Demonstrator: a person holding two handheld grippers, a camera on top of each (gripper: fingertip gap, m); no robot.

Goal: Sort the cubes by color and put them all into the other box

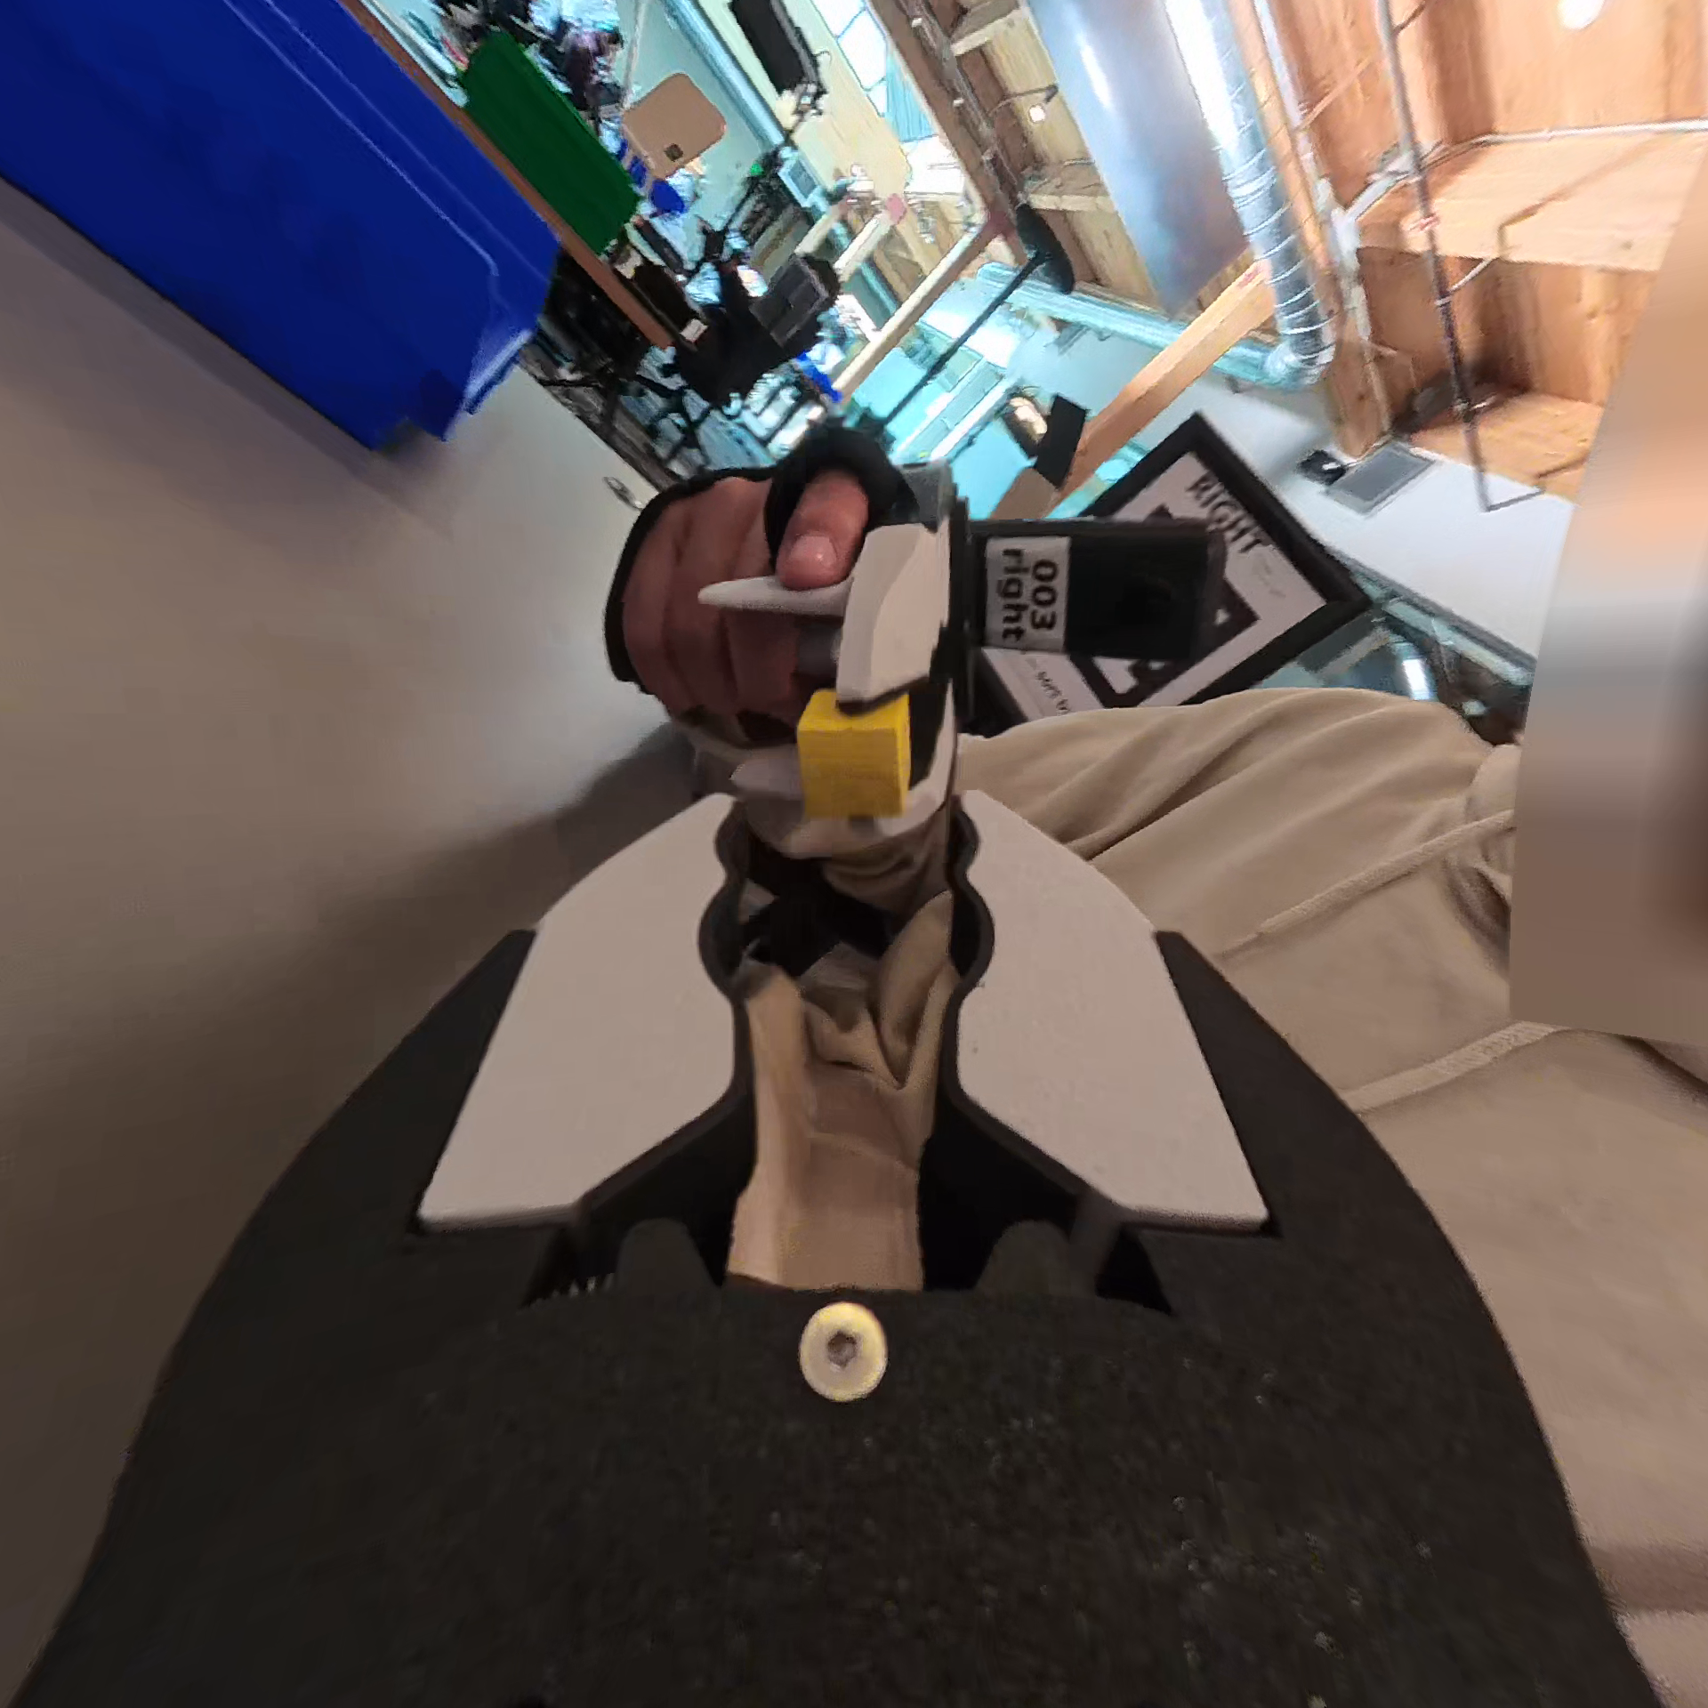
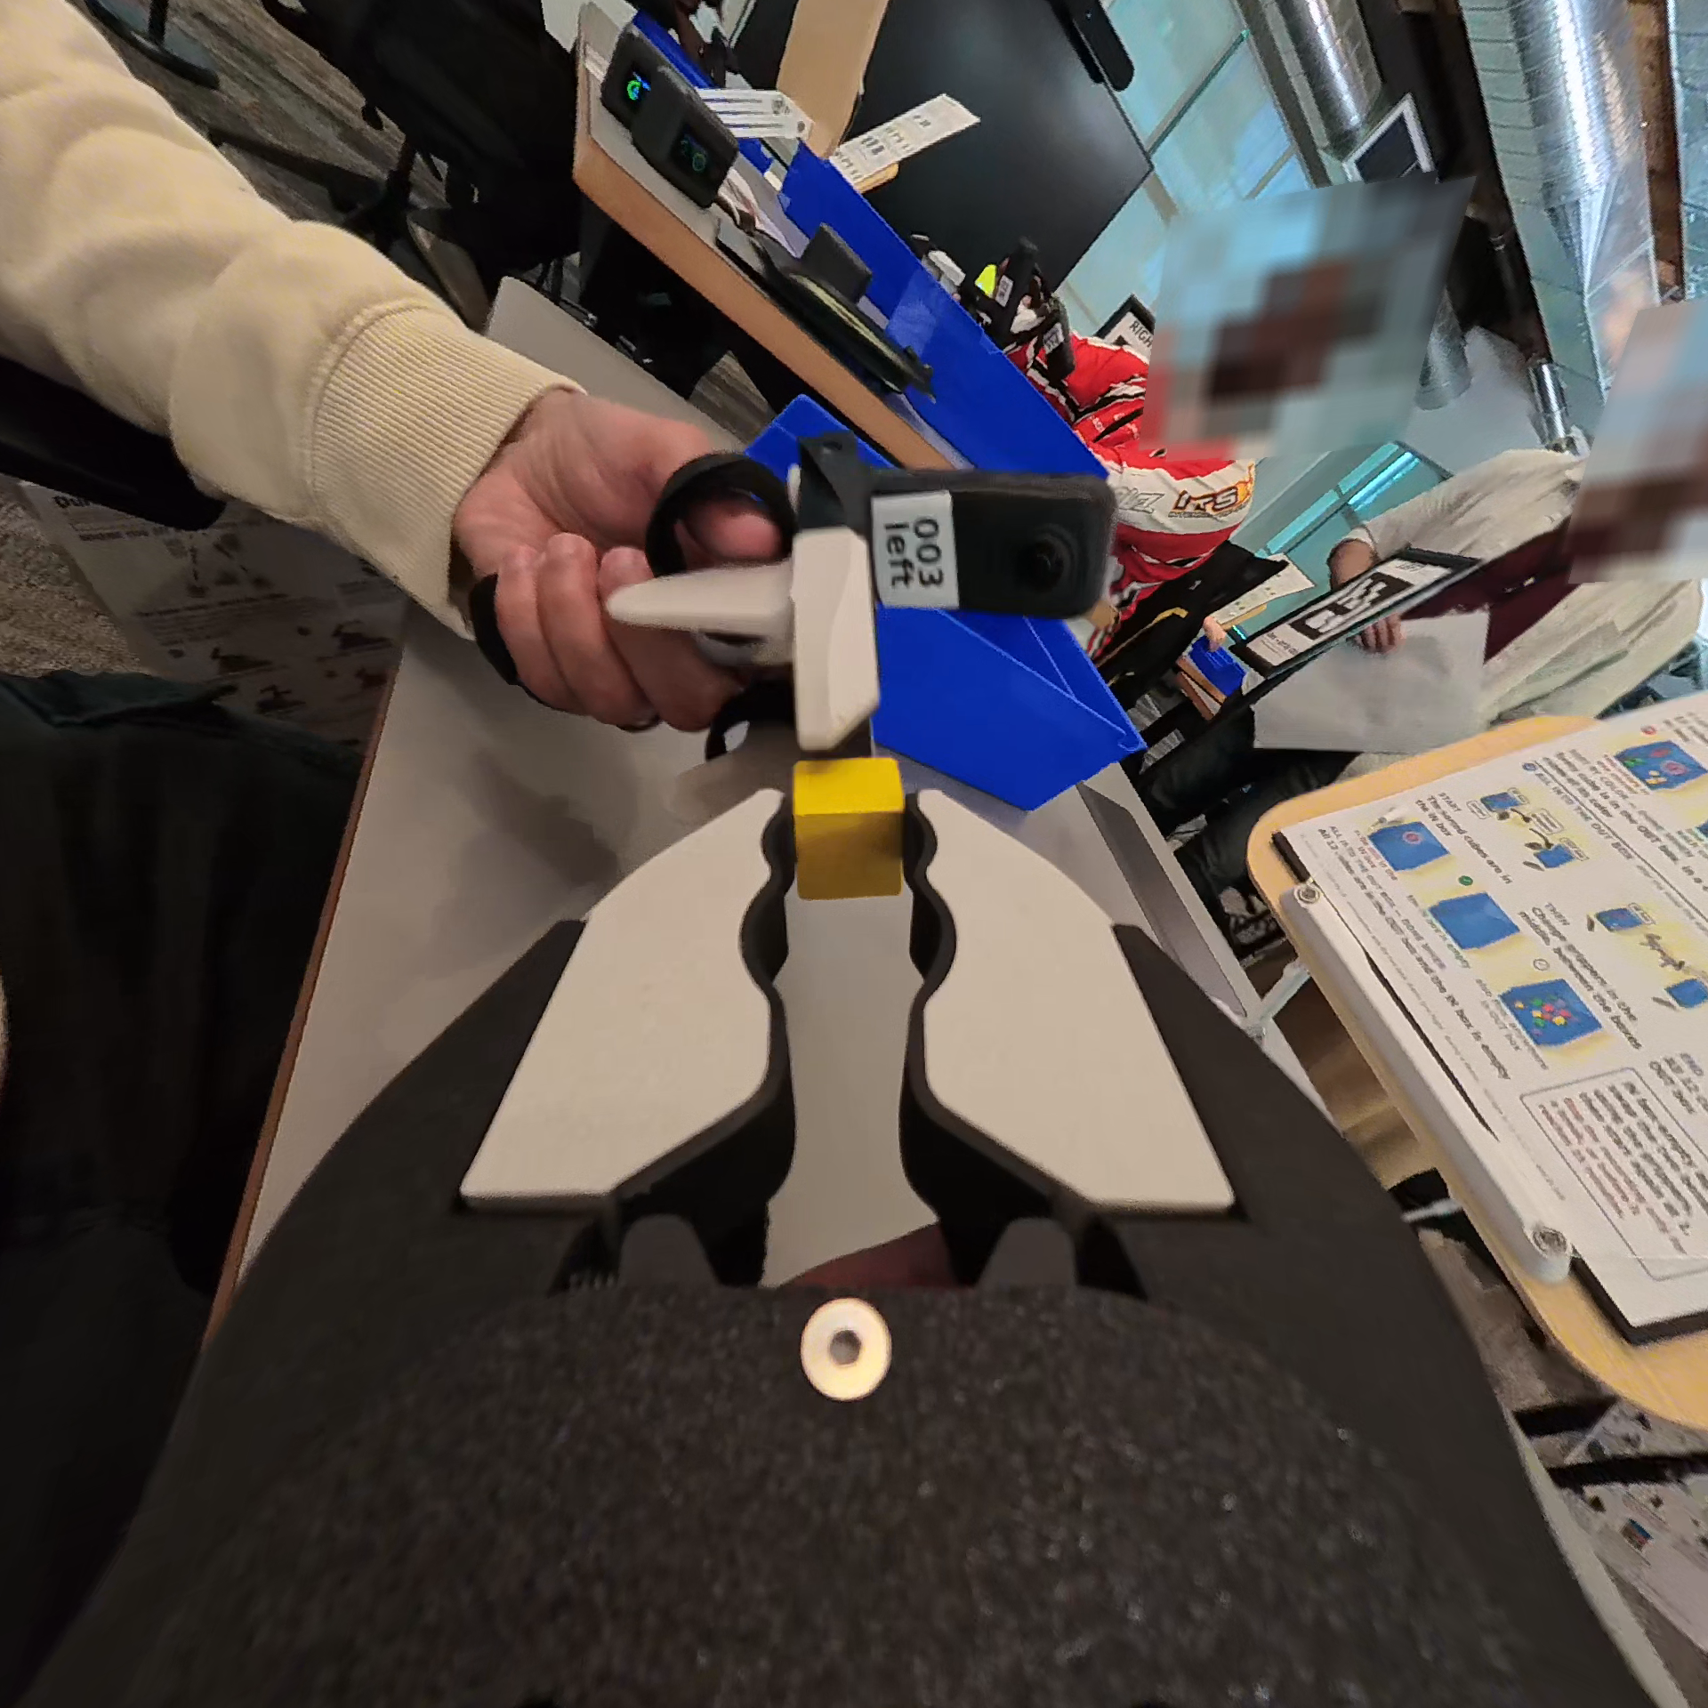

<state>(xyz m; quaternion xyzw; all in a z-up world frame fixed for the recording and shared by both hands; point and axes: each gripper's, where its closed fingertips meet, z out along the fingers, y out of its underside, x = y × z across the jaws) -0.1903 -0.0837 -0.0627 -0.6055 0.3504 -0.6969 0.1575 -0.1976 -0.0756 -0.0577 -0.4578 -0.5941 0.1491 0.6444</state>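
Observation:
My right gripper (image 2: 848,813) is shut on a yellow cube (image 2: 848,827), gripped between its fingertips and held in the air above the white table (image 2: 518,832). My left gripper (image 1: 841,841) is open and empty. It faces the right gripper (image 1: 878,730), and the yellow cube (image 1: 852,762) sits just beyond its fingertips. In the right wrist view the left gripper (image 2: 832,730) comes in from above, its tip almost on the cube's top. A blue box (image 2: 980,684) stands on the table behind the grippers and also shows in the left wrist view (image 1: 277,213). Its inside is hidden.
A board with a printed instruction sheet (image 2: 1479,970) lies to the right. A second blue bin (image 2: 887,305) sits on a wooden table farther back. People sit in the background. A cream sleeve (image 1: 1201,878) fills the right of the left wrist view. Left and right tips are no more than a few centimetres apart.

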